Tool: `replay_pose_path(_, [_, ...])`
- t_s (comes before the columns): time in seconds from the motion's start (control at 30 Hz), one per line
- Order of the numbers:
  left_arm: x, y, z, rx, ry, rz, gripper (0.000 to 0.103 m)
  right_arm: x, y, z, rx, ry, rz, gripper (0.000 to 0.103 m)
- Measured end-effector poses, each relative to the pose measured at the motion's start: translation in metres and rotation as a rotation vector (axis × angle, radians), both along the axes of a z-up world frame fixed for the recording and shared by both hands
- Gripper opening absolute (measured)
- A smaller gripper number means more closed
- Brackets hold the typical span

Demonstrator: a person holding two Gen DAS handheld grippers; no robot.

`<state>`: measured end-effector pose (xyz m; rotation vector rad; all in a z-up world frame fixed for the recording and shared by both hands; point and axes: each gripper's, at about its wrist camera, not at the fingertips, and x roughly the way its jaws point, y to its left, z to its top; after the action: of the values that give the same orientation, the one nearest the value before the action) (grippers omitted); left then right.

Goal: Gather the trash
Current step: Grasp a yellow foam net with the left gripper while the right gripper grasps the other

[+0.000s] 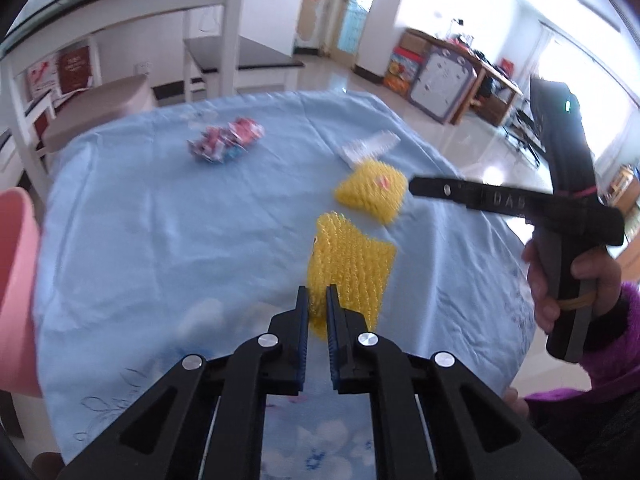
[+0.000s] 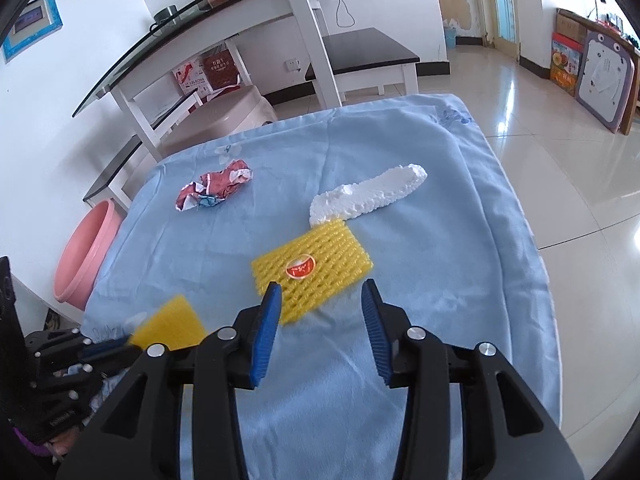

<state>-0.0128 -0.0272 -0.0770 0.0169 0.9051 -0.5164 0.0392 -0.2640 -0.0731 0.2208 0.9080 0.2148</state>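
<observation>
While my left gripper point(image 1: 317, 300) pinches one yellow foam net point(image 1: 348, 264) tight between its blue pads, I've got that piece lifted just above the blue cloth point(image 1: 160, 220). From the right wrist view I can see it poking out of the left tool at the lower left, a flat yellow wedge.

My right gripper point(image 2: 320, 300) hangs with its jaws spread wide, nothing in them, right over the near edge of the second yellow foam net point(image 2: 316, 268), the one with the red sticker point(image 2: 301, 269). That net lies flat on the cloth, its far corner touching the white foam sleeve point(image 2: 368, 196).

Farther back on the left sits a crumpled red wrapper point(image 2: 214, 189), well apart from the foam. Off the table's left edge there's the pink basin point(image 2: 86, 256), tilted toward me. The person's right hand point(image 1: 560, 280) grips the tool's handle.
</observation>
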Motion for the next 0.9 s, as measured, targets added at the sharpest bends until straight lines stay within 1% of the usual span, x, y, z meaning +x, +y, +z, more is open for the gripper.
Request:
replay_pose_path(0.23, [0.005,0.025,0.012,-0.036,-0.021,0.079,0.007,0.021,-0.004,-0.006,-0.026,0.014,-0.031,0.042])
replay_pose_path(0.37, [0.008,0.033,0.012,-0.047,-0.018,0.104,0.007,0.033,-0.005,-0.013,-0.029,0.040,-0.033,0.042])
replay_pose_path(0.53, [0.011,0.036,0.009,-0.051,-0.017,0.122,0.007,0.033,0.003,-0.020,-0.045,0.056,-0.019,0.042])
replay_pose_path(0.6, [0.013,0.038,0.008,-0.052,-0.015,0.128,0.007,0.031,0.005,-0.019,-0.042,0.051,-0.012,0.024])
replay_pose_path(0.63, [0.014,0.039,0.008,-0.054,-0.014,0.132,0.007,0.030,0.006,-0.018,-0.048,0.047,-0.012,0.021])
replay_pose_path(0.7, [0.013,0.040,0.008,-0.059,-0.017,0.135,0.007,0.027,0.009,-0.017,-0.058,0.042,0.001,0.007])
replay_pose_path(0.73, [0.013,0.040,0.009,-0.060,-0.019,0.136,0.007,0.025,0.010,-0.016,-0.063,0.038,0.005,0.005])
replay_pose_path(0.9, [0.011,0.046,0.013,-0.071,-0.038,0.155,0.007,0.010,0.022,0.001,-0.081,-0.028,0.039,0.004])
